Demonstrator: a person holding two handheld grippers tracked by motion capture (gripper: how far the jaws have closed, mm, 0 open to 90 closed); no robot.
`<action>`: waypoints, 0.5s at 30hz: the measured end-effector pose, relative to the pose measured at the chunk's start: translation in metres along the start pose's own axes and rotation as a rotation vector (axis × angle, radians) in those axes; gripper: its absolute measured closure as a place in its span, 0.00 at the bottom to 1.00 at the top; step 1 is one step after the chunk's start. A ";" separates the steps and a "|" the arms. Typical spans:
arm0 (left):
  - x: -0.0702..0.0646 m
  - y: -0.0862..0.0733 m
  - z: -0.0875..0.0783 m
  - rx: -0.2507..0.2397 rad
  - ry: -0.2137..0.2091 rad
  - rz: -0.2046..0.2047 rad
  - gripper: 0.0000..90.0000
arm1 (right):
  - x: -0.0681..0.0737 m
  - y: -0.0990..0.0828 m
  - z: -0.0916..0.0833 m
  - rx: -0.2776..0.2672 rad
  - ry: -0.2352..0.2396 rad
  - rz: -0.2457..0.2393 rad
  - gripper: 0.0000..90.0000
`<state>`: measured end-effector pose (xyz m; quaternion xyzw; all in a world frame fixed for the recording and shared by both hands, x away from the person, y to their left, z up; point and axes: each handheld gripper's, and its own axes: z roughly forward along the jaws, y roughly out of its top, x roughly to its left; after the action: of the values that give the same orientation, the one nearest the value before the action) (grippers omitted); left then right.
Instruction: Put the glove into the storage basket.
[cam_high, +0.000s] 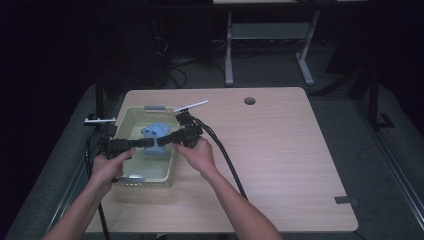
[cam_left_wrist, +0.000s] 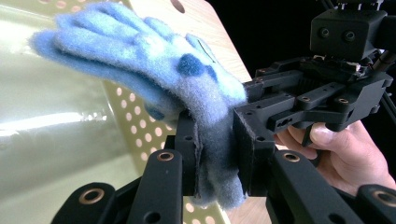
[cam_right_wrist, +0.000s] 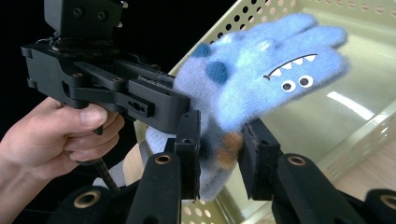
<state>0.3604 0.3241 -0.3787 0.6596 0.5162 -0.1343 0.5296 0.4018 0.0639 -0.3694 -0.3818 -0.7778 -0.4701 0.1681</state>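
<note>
Left hand-held gripper (cam_left_wrist: 212, 154) and right hand-held gripper (cam_right_wrist: 219, 151) both clamped on blue glove (cam_high: 156, 135) cuff, facing each other. Glove's fingers pointing away over basket (cam_high: 131, 117), near bench's (cam_high: 280, 150) left edge.

A pale wooden table (cam_high: 280, 150) is showing a round cable hole (cam_high: 249, 100), with a grey-legged desk frame (cam_high: 270, 37) standing beyond it

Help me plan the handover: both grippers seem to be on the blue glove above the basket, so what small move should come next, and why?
Probably lower it: the left gripper and right gripper both pinch the blue glove at its cuff, and it hangs over the green basket. A short joint descent would rest it on the basket floor before either lets go.
</note>
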 end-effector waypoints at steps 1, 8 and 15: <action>0.001 0.000 0.000 -0.001 0.000 -0.005 0.81 | -0.001 0.001 0.001 0.003 0.003 0.002 0.79; 0.007 0.001 -0.002 0.024 0.017 -0.024 0.81 | -0.007 0.002 0.010 0.015 0.018 0.018 0.78; 0.011 0.002 -0.005 0.023 0.036 -0.034 0.81 | -0.011 0.003 0.016 0.016 0.034 0.045 0.77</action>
<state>0.3654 0.3345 -0.3837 0.6590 0.5354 -0.1373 0.5101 0.4128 0.0740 -0.3823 -0.3899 -0.7695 -0.4666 0.1951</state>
